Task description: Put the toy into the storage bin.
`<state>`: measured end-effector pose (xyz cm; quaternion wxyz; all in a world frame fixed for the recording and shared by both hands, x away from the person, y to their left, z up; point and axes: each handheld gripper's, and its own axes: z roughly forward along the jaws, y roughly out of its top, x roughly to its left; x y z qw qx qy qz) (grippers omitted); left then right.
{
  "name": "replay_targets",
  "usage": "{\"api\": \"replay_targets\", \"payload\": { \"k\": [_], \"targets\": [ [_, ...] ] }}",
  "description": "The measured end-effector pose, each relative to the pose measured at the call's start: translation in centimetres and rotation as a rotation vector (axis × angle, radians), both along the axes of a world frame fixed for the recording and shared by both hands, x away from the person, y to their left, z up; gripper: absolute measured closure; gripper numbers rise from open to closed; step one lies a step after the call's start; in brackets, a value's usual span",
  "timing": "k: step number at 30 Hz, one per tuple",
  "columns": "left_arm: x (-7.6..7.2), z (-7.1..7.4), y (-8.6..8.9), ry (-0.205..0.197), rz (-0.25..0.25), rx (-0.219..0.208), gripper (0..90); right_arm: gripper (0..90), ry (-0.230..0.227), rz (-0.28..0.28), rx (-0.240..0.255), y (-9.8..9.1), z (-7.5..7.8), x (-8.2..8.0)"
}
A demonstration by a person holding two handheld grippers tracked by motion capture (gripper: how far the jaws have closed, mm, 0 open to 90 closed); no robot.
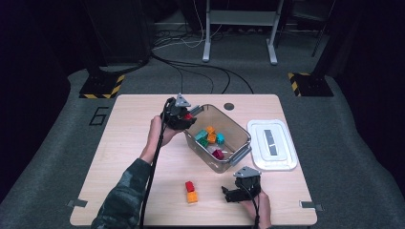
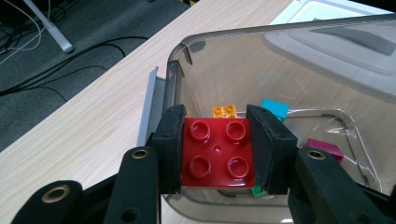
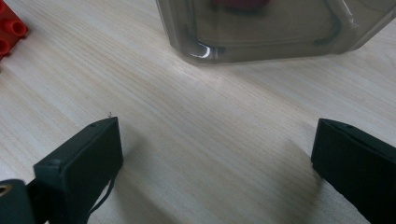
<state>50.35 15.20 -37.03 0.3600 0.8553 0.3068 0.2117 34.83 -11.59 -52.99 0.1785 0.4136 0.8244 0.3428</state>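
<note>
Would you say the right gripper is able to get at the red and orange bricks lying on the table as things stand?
Probably yes. The right gripper rests open on the table with bare wood between it and the red brick and orange brick. The clear bin stands farther back, out of the way.

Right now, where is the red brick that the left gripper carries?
The red brick sits clamped in the left gripper, over the clear bin's far-left rim.

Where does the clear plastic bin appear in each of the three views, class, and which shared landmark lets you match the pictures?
High view: the clear bin stands at the table's centre, left of the white lid.
Left gripper view: the bin's wall rises behind the red brick clamped in the left gripper.
Right gripper view: the bin's lower corner lies along the top edge.
Shared landmark: the light wooden table.
</note>
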Motion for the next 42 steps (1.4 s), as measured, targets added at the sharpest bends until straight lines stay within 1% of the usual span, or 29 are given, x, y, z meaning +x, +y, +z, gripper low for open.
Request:
{"api": "replay_targets", "payload": {
  "k": [3,4,5,8,11,15,19,20,21,25,28,29,31,32,33,35,36,38,40,41,42],
  "targets": [
    [0.5,-0.5,-0.3,0.013,0.002,0.001,58.1,1.2,0.0,0.0,0.0,0.0,0.0,0.0],
    [0.7,-0.6,-0.4,0.017,0.013,-0.004,57.8,1.2,0.0,0.001,-0.001,0.0,0.0,0.0],
    [0.8,-0.7,-0.4,0.025,0.02,-0.009,53.8,1.2,0.0,0.001,-0.001,0.0,0.0,0.0],
    [0.9,-0.9,-0.4,0.045,0.038,-0.021,36.7,1.3,0.0,-0.002,0.003,0.0,0.0,0.0],
    [0.5,-0.7,-0.1,0.038,0.042,-0.029,24.4,1.3,0.001,-0.003,0.004,0.0,0.0,0.0],
    [-0.5,0.0,0.3,0.021,0.041,-0.049,16.4,1.3,0.001,-0.003,0.005,0.0,0.0,0.0],
    [-1.8,0.5,0.9,-0.008,0.036,-0.036,14.9,1.3,0.001,-0.004,0.004,0.0,0.0,0.0],
    [-2.1,0.5,1.0,-0.013,0.042,-0.045,14.8,1.3,0.001,-0.004,0.004,0.0,0.0,0.0],
    [-2.4,0.6,1.2,-0.017,0.037,-0.041,14.7,1.3,0.001,-0.004,0.004,0.0,0.0,0.0],
    [-3.8,0.4,1.9,-0.031,0.04,-0.053,14.4,1.3,0.001,-0.004,0.004,0.0,0.0,0.0],
    [-4.8,0.1,2.6,-0.028,0.037,-0.056,14.0,1.3,0.002,-0.003,0.005,0.0,0.0,0.0],
    [-5.1,0.0,2.7,-0.032,0.039,-0.057,13.9,1.3,0.002,-0.002,0.005,0.0,0.0,0.0],
    [-5.6,-0.3,3.1,-0.024,0.039,-0.06,13.5,1.3,0.002,-0.002,0.005,0.0,0.0,0.0],
    [-5.8,-0.4,3.3,-0.031,0.042,-0.057,13.5,1.3,0.002,-0.002,0.005,0.0,0.0,0.0],
    [-6.1,-0.6,3.4,-0.023,0.049,-0.068,13.2,1.3,0.002,-0.002,0.005,0.0,0.0,0.0],
    [-6.5,-0.8,3.8,-0.026,0.048,-0.063,12.4,1.3,0.002,-0.003,0.005,0.0,0.0,0.0],
    [-6.8,-0.9,3.9,-0.022,0.049,-0.069,12.2,1.3,0.002,-0.002,0.005,0.0,0.0,0.0],
    [-7.2,-1.3,4.2,-0.028,0.046,-0.061,12.2,1.3,0.002,-0.002,0.005,0.0,0.0,0.0],
    [-7.5,-1.6,4.3,-0.015,0.041,-0.055,11.9,1.3,0.002,-0.002,0.005,0.0,0.0,0.0],
    [-7.6,-1.8,4.4,-0.015,0.039,-0.052,11.8,1.3,0.002,-0.002,0.005,0.0,0.0,0.0],
    [-7.8,-2.0,4.5,-0.011,0.041,-0.056,11.7,1.3,0.002,-0.002,0.005,0.0,0.0,0.0]
  ]
}}
